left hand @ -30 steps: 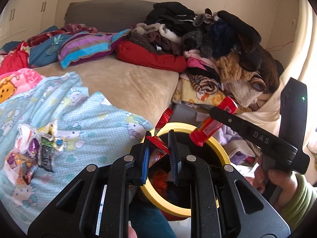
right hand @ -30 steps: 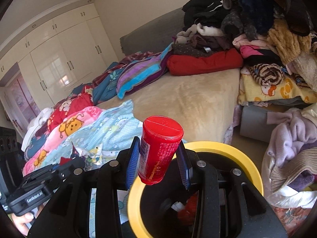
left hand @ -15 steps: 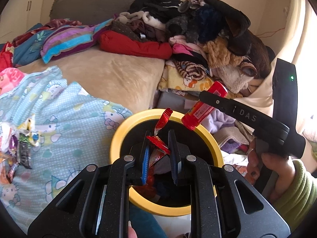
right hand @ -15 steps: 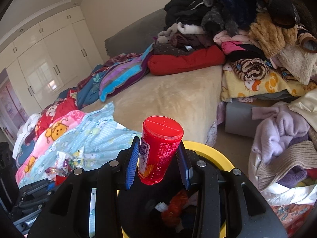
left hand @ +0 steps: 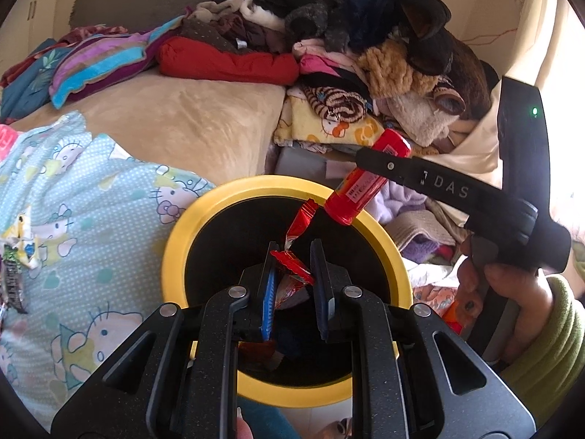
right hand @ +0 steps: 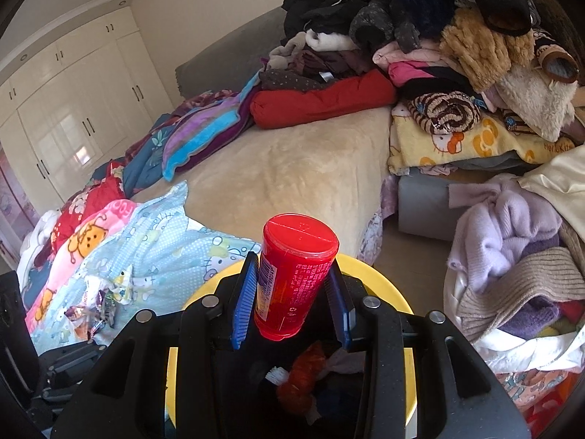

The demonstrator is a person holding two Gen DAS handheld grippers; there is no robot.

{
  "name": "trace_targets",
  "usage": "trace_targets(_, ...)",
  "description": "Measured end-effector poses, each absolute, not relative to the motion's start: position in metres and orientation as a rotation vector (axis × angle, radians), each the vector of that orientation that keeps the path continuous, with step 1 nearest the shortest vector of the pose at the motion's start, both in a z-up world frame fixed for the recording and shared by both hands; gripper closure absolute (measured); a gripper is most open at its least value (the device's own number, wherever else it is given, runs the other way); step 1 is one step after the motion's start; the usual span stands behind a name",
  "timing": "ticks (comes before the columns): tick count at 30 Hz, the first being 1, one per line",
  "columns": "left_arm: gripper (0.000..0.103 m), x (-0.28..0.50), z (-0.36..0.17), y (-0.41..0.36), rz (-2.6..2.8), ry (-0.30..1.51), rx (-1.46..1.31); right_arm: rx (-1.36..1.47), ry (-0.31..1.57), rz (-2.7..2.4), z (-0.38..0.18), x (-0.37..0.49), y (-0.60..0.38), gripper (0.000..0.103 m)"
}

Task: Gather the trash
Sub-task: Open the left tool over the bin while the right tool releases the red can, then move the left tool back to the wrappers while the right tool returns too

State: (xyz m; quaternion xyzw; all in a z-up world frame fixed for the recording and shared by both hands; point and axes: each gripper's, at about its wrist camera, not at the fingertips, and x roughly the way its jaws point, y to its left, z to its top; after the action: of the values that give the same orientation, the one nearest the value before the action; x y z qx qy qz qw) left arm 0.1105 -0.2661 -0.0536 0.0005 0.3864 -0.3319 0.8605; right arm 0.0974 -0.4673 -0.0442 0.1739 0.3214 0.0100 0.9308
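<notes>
Two grippers over one yellow-rimmed bin (left hand: pixel 175 256): left gripper (left hand: pixel 292 274) pinches one red wrapper (left hand: pixel 296 245); right gripper (right hand: pixel 292 292) clamps one red bottle (right hand: pixel 292 274). The bin already holds crumpled red and white trash (right hand: pixel 303 376). More wrappers (right hand: pixel 102 303) lie together on the blue blanket (right hand: pixel 164 241).

Bright daylight floods in from the right, washing out the far right edge in the left wrist view. Glare sits on the white wardrobe doors (right hand: pixel 69 135). Both views are sharp, bowed by fisheye, corners going black.

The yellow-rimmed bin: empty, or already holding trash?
Holding trash: inside the yellow-rimmed bin, below the red tube, lie crumpled orange-red and pale scraps.
</notes>
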Motion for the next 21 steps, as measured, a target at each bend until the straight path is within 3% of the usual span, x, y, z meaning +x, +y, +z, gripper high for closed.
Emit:
trace_targets(3, 0.091, 0.112, -0.057, -0.271, -0.706, 0.816, 0.009, 0.366, 0.663, 0.019, -0.046, 0.098, -0.47, 0.067)
trace_targets(5, 0.084, 0.114, -0.059, -0.273, -0.704, 0.817, 0.013, 0.381, 0.68, 0.03, -0.048, 0.099, -0.471, 0.063)
trace_targets(7, 0.033, 0.118, -0.063, -0.27, -0.696, 0.838, 0.004, 0.398, 0.696, 0.026, -0.05, 0.1, -0.474, 0.048)
trace_targets(9, 0.021, 0.117, -0.064, -0.265, -0.676, 0.833, 0.0, 0.405, 0.704, 0.022, -0.052, 0.1, -0.474, 0.044)
trace_targets(11, 0.019, 0.116, -0.063, -0.257, -0.655, 0.828, -0.011, 0.41, 0.709, 0.012, -0.054, 0.1, -0.474, 0.04)
trace_targets(12, 0.011, 0.116, -0.06, -0.252, -0.631, 0.817, -0.01, 0.412, 0.71, 0.011, -0.054, 0.1, -0.474, 0.039)
trace_targets(21, 0.011, 0.113, -0.036, -0.223, -0.538, 0.722, -0.031, 0.386, 0.691, 0.061, -0.042, 0.099, -0.446, 0.034)
